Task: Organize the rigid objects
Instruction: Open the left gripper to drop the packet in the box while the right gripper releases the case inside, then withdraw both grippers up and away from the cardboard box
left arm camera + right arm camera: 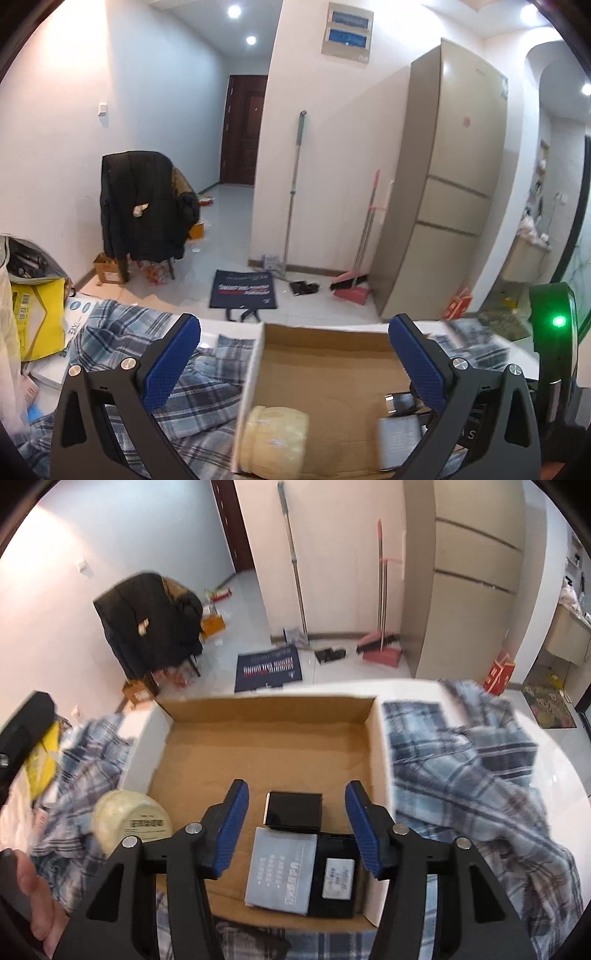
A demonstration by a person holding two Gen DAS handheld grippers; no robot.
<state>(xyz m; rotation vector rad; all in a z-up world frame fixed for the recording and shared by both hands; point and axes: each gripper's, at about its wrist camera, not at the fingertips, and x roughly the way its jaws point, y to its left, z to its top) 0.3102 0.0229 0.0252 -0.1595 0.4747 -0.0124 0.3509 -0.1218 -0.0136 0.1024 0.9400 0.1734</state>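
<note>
seemingly mid-packing: the right gripper (297,830) hovers with jaws partly apart, empty, over the small black box (293,809) lying in the cardboard box (258,705). left gripper (293,363) gapes wide, empty. next: fetch another rigid item.

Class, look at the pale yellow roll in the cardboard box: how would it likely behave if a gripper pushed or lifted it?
The roll looks cylindrical and lies on its side, so a push may roll it. Its glossy wrap suggests it is somewhat slippery. It looks soft, probably light.
</note>
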